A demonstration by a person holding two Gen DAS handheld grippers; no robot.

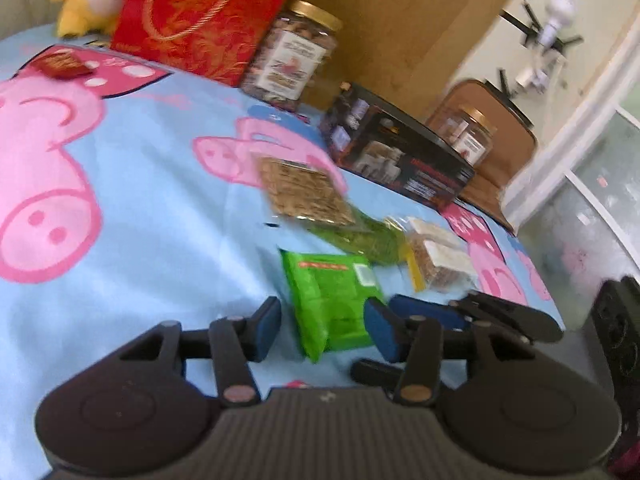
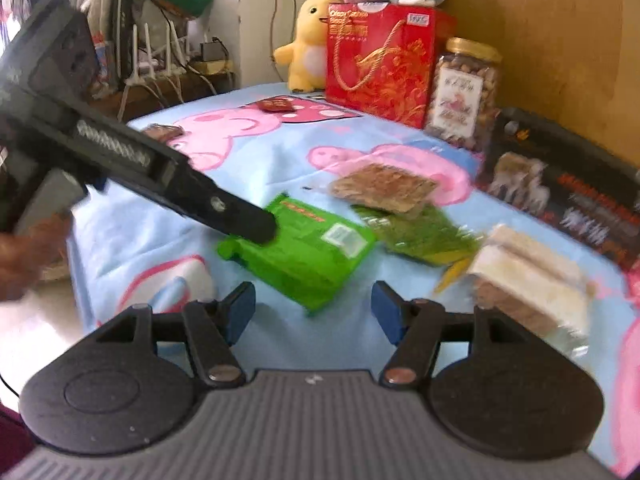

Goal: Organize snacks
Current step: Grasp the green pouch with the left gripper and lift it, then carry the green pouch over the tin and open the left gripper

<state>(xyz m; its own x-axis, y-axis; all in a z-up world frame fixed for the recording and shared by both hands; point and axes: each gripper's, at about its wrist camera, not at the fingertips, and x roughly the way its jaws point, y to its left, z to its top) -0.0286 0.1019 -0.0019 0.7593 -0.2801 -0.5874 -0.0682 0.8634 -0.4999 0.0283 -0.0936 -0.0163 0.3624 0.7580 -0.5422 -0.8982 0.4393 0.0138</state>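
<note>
A: Item one: the bright green snack packet (image 1: 332,300), lying flat on the blue pig-print bedsheet (image 1: 140,220). In the left wrist view we have it at six o'clock of the loose pile, with our left gripper (image 1: 322,330) released, jaws spread to either side of the packet's near end and not yet pinching it.

B: Item two: our right gripper (image 2: 312,312), also released and holding nothing, with the same packet (image 2: 300,248) just ahead of it at twelve o'clock. From this side the left tool's finger looks to be on or right over the packet's ten o'clock corner; blur stops us saying which.

A: Remaining stock: the flat brown cracker pack (image 1: 304,192) at twelve o'clock of the green packet, overlapping a dark green pouch (image 1: 360,240), and a clear pack of pale bars (image 1: 436,256) at two o'clock.

B: Back row: red gift bag (image 2: 380,64), nut jar (image 2: 464,92), black box (image 2: 568,196), yellow plush (image 2: 308,44).

A: Handling note, our judgement: we should take the green packet first, by one tool only. The film looks slippery, so close across the short end seam, low against the sheet.

B: And keep our right tool back, so the two do not collide.
</note>
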